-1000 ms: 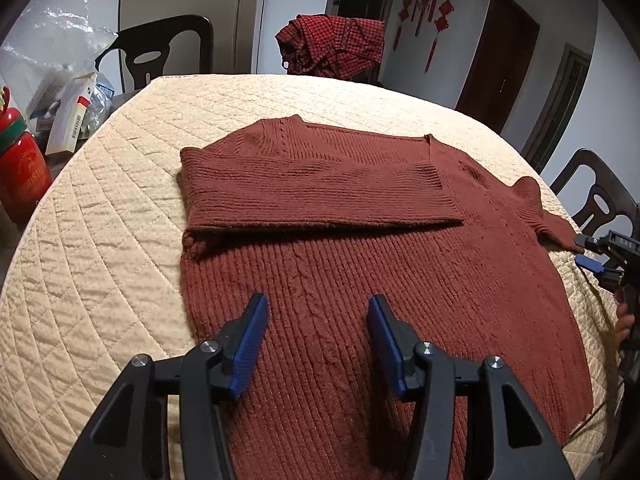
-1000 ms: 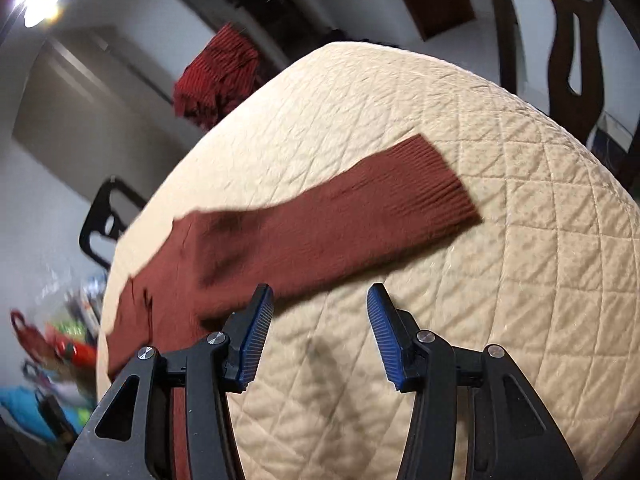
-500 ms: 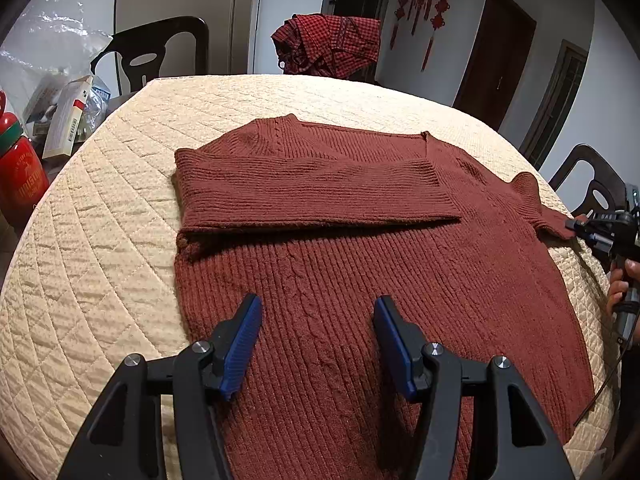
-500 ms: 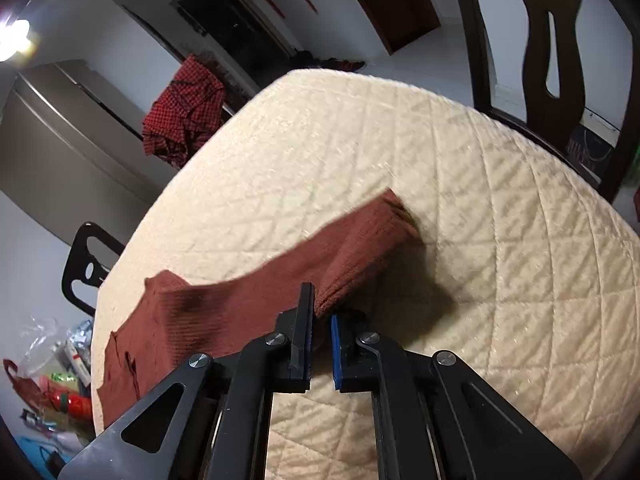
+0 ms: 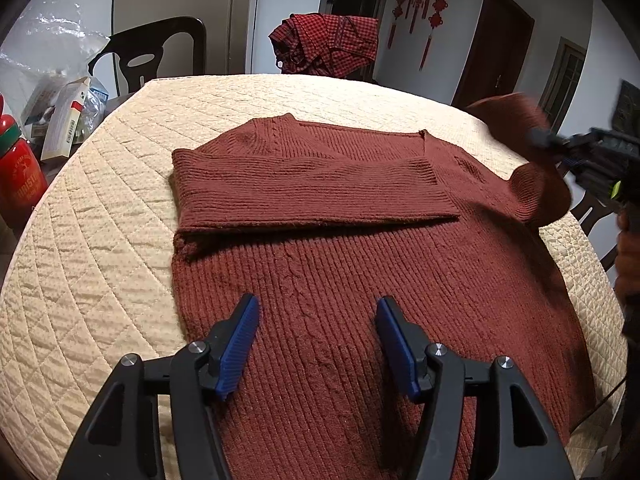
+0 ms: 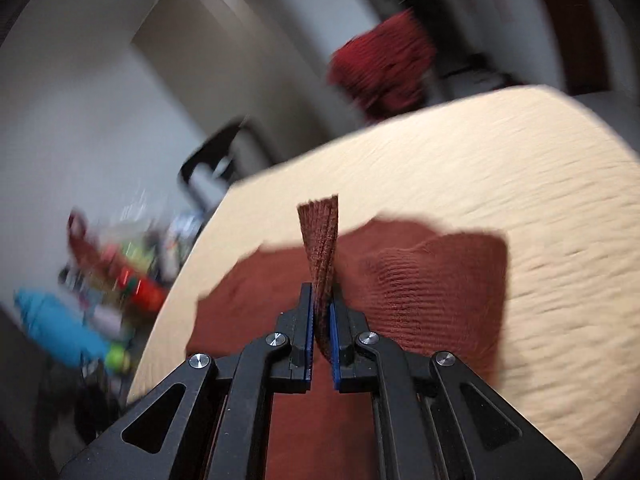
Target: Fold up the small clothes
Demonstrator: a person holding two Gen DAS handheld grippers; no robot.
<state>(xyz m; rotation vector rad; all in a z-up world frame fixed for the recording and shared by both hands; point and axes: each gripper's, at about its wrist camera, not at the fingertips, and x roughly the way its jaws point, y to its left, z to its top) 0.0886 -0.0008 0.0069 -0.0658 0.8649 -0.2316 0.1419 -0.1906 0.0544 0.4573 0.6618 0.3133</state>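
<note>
A rust-brown knitted sweater (image 5: pixel 360 280) lies spread across the middle of the quilted table (image 5: pixel 100 280), one sleeve already folded flat across its chest. The left gripper (image 5: pixel 316 344) hangs above the sweater's near hem with its jaws opening and nothing pinched between them. By the table's right edge the right gripper (image 6: pixel 321 320) is clenched on the cuff of the other sleeve (image 6: pixel 320 240), which is lifted off the table, the rest of the view blurred.
</note>
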